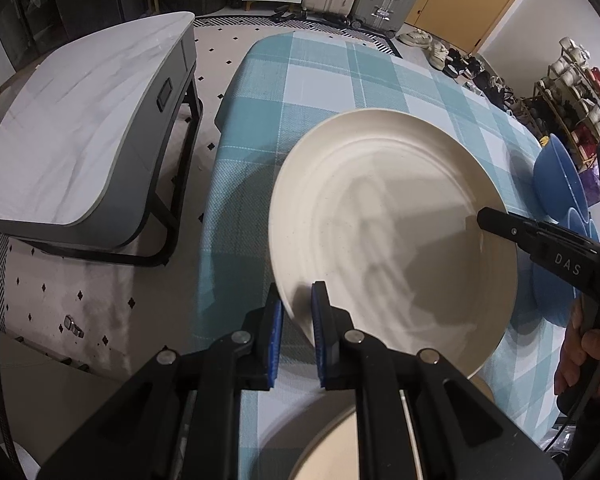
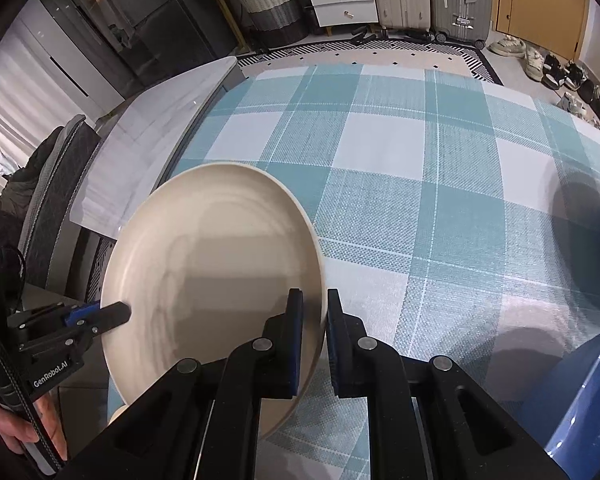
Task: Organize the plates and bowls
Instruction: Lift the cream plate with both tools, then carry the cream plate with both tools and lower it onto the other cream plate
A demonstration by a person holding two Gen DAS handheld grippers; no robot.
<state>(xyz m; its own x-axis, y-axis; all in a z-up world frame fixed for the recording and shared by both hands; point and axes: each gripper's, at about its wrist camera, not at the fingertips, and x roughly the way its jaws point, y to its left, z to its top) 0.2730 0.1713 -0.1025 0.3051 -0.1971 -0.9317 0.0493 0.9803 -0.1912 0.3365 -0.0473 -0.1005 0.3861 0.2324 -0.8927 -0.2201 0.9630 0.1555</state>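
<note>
Left gripper pinches the near-left rim of a cream plate, its blue pads closed on the edge. Across the plate, the right gripper clamps the opposite rim the same way. Between them the plate hangs tilted above the checked table. Right of the right gripper sit blue bowls.

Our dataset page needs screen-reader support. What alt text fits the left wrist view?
A cream plate is held over a teal checked tablecloth, its near rim clamped by the left gripper and its far side by the right gripper. Blue bowls sit at the right, and a grey side table stands to the left.
</note>
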